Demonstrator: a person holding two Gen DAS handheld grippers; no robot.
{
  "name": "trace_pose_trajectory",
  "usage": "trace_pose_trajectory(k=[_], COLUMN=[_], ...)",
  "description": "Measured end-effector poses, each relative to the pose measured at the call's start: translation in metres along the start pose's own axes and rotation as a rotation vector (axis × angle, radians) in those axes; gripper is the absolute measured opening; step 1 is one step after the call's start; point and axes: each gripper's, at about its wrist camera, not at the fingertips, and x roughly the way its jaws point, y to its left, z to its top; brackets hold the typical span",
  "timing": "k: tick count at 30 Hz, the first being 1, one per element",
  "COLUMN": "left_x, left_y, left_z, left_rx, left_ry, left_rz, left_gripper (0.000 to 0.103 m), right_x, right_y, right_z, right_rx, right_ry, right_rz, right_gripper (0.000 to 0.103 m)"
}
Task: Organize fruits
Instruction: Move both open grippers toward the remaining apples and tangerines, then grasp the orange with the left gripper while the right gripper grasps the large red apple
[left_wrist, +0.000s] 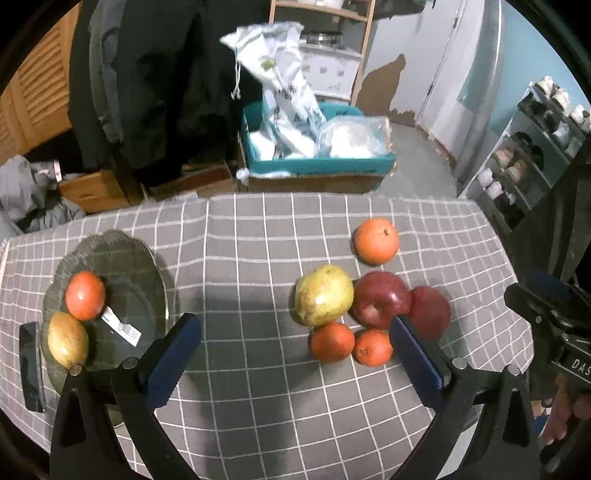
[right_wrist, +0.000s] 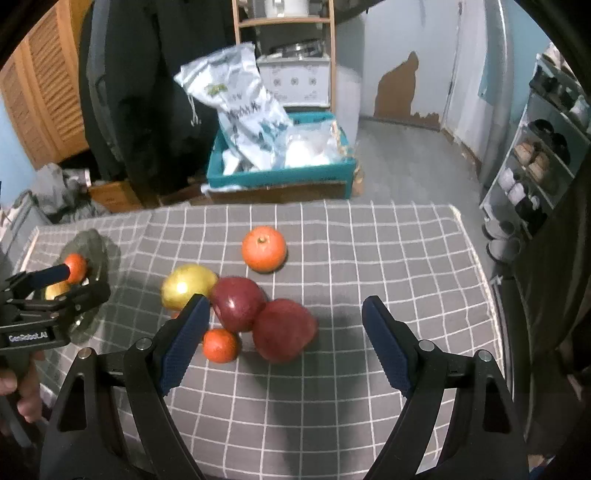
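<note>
The step in hand looks like fetching another fruit for the glass plate (left_wrist: 147, 266), which already carries an orange-red fruit (left_wrist: 85, 295) and a yellow pear (left_wrist: 67, 339). The right claw (right_wrist: 282, 332) would do well to descend squarely over the nearer red apple (right_wrist: 284, 330), without nudging the apple (right_wrist: 236, 302) and small orange (right_wrist: 220, 345) touching it. Both claws gape wide and empty above the checked surface (left_wrist: 258, 387), the left claw (left_wrist: 295, 347) hovering between plate and pile.
</note>
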Motion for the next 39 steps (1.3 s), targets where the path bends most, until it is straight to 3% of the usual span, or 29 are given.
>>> trace_pose_trajectory(k=[8, 17, 39], left_x=[0.037, 0.067, 0.106], left_y=[-0.004, 0.000, -0.007], left_z=[-0.009, -0.015, -0.024], left_rx=[0.026, 0.005, -0.027], left_ry=[0.078, 0.138, 0.226], left_rz=[0.039, 0.033, -0.014], left_gripper=[0.102, 0.102, 0.102], right_x=[0.041, 0.082, 0.145], right_y=[-0.001, -0.003, -0.009], right_z=[-0.008, -0.020, -0.037], right_rx=[0.008, 0.003, 0.051], right_ry=[0.106, 0.192, 0.316], right_rz=[0.006, -0.008, 0.054], right_gripper=[0.084, 0.084, 0.084])
